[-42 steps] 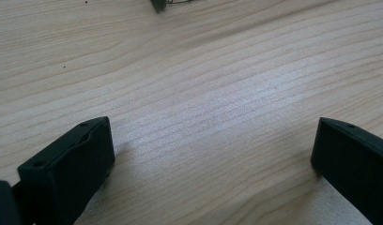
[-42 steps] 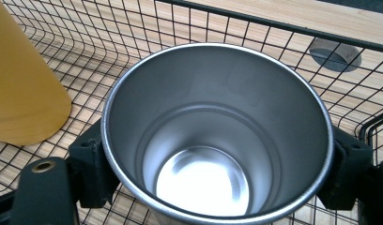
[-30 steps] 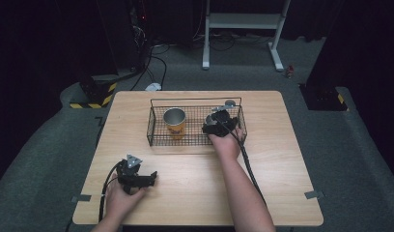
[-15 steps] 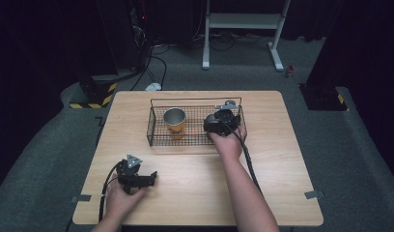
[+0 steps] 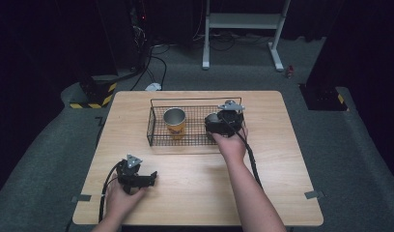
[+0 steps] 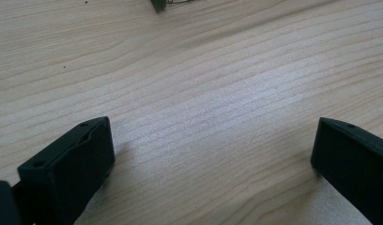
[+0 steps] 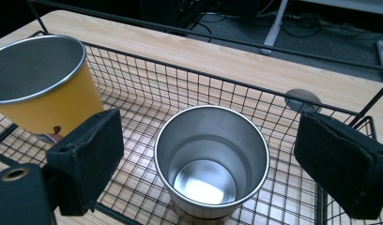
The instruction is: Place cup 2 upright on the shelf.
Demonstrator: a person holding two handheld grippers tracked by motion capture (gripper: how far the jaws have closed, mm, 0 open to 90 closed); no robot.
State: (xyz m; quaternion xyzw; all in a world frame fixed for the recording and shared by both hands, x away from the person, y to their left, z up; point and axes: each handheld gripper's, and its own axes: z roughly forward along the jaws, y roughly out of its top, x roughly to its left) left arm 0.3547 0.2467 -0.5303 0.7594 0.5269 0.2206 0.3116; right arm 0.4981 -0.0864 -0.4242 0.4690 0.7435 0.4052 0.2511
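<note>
My left gripper point(image 5: 147, 178) rests low on the table point(image 5: 195, 188), near its front-left corner and well apart from the basket. Its jaws stand wide apart in the left gripper view, with bare wood grain between them and nothing gripped.

My right gripper point(image 7: 208, 159) sits over the right end of the wire basket point(image 5: 156, 136), jaws spread wide and closed on nothing. In the right gripper view:

1. Left of my left jaw, and beyond it: the yellow cup point(image 7: 42, 89), upright, metal-lined, standing on the basket floor. A small dark mark shows low on its side; it is too small to read.
2. Between my jaws, just ahead of them: the steel cup point(image 7: 211, 161), upright, mouth open, inside bare. Neither jaw touches it. No brand or lettering shows on it.
3. Beyond my right jaw: a round grey disc point(image 7: 302, 99) set in the tabletop, outside the basket's far wall.

The two cups stand apart from each other.
</note>
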